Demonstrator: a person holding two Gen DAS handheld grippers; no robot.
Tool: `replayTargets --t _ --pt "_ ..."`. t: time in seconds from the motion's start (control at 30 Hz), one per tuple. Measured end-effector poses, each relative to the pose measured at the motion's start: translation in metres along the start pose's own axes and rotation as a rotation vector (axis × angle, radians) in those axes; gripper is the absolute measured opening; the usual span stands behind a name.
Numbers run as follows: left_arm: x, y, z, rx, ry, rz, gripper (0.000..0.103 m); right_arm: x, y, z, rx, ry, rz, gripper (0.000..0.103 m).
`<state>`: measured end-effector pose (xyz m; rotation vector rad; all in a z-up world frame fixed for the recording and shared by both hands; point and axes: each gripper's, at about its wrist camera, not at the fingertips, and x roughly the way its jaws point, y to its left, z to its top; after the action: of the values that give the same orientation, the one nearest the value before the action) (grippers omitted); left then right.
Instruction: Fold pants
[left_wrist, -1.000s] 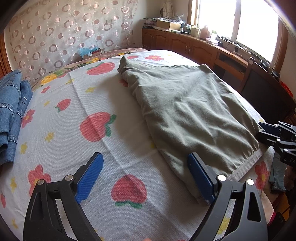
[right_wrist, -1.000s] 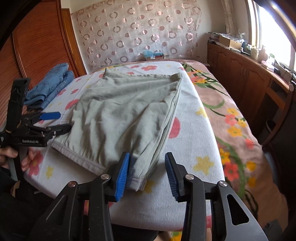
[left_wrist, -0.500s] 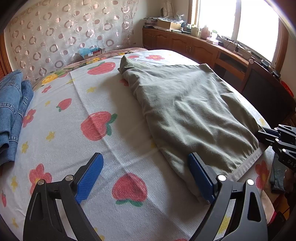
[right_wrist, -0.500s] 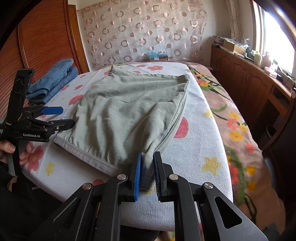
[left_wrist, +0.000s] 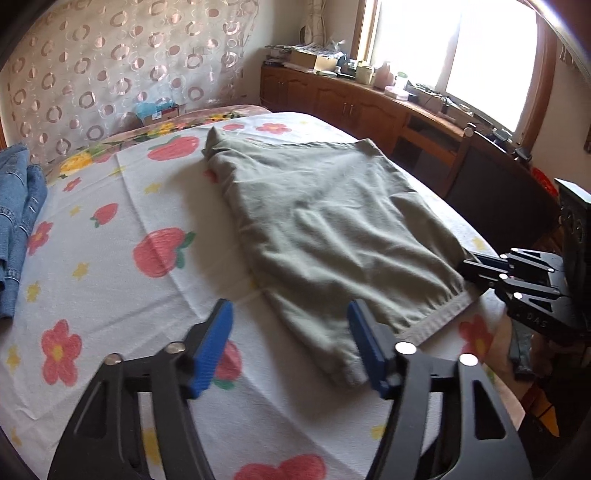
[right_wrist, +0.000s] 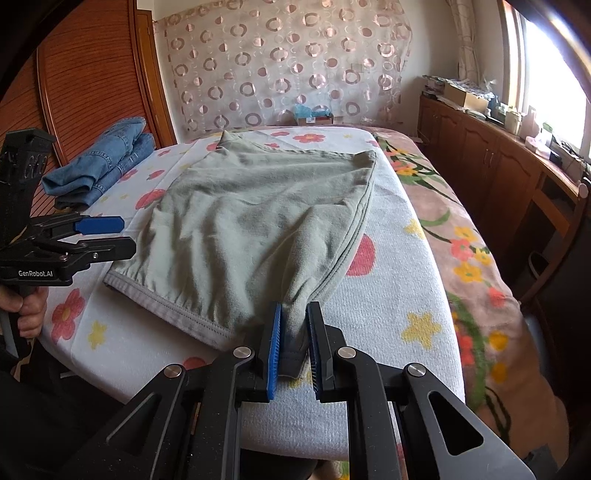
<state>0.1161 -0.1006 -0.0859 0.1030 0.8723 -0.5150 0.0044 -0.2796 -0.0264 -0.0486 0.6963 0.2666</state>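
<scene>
Grey-green pants (left_wrist: 332, 229) lie folded flat on a white flowered towel (left_wrist: 110, 280) on the bed. They also show in the right wrist view (right_wrist: 258, 221). My right gripper (right_wrist: 293, 317) is shut on the near right corner of the waistband and lifts it slightly. It appears at the right edge of the left wrist view (left_wrist: 480, 267). My left gripper (left_wrist: 291, 325) is open, just above the towel, with its right finger at the pants' near left corner. It also shows in the right wrist view (right_wrist: 110, 236).
Folded blue jeans (right_wrist: 103, 162) lie at the far left of the bed. A patterned curtain (right_wrist: 288, 66) hangs behind. Wooden cabinets (right_wrist: 498, 162) with clutter run under the window on the right. The bed's near edge drops off below the grippers.
My right gripper has closed on the pants' near right corner and raised it a little. My left gripper has moved forward and closer to the pants' left corner, still open.
</scene>
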Motion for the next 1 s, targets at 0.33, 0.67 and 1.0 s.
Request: replayTargets --t 0.33,0.67,1.0 --pt "0.009 -0.013 -0.004 0.026 0.014 0.015 0.040 0.000 -0.004 -0.001 0.014 -0.004 0.013 0.014" --pt "0.002 -0.020 -0.007 0.049 -0.007 -0.005 0.008 0.001 -0.007 -0.002 0.034 -0.011 0.051 0.007" --pt "-0.047 -0.019 0.021 0.039 -0.135 -0.005 0.007 -0.033 0.006 0.033 -0.013 -0.136 0.090 0.006"
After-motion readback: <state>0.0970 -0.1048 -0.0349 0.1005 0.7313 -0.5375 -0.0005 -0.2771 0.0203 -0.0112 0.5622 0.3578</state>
